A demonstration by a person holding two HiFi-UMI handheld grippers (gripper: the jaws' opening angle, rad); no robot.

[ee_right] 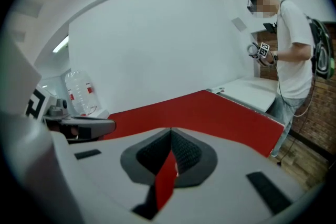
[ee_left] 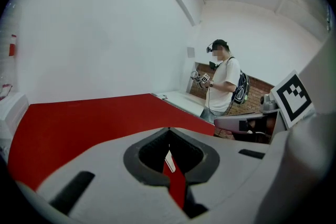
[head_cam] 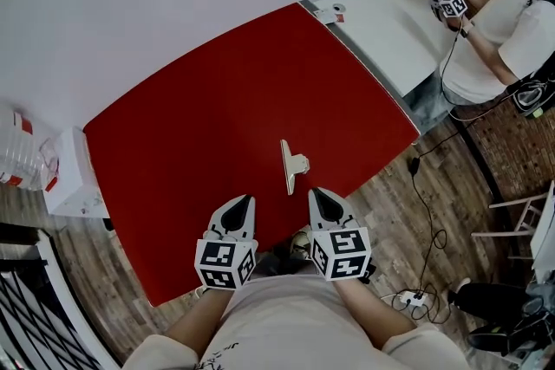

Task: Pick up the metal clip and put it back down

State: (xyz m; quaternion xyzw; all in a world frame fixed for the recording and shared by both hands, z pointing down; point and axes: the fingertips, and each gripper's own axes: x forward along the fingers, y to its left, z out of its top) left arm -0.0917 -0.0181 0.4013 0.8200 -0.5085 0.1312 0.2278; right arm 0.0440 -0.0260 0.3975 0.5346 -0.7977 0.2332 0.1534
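We hold the left gripper and right gripper side by side, near each other, both pointing forward and tilted downward. Each gripper's jaws are closed tip to tip. Our forearms extend behind them.

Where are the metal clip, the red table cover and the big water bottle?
metal clip [head_cam: 287, 170]: head view, middle of its long bar.
red table cover [head_cam: 199, 126]: head view, bare centre.
water bottle [ee_right: 77, 97]: right gripper view, clear body.
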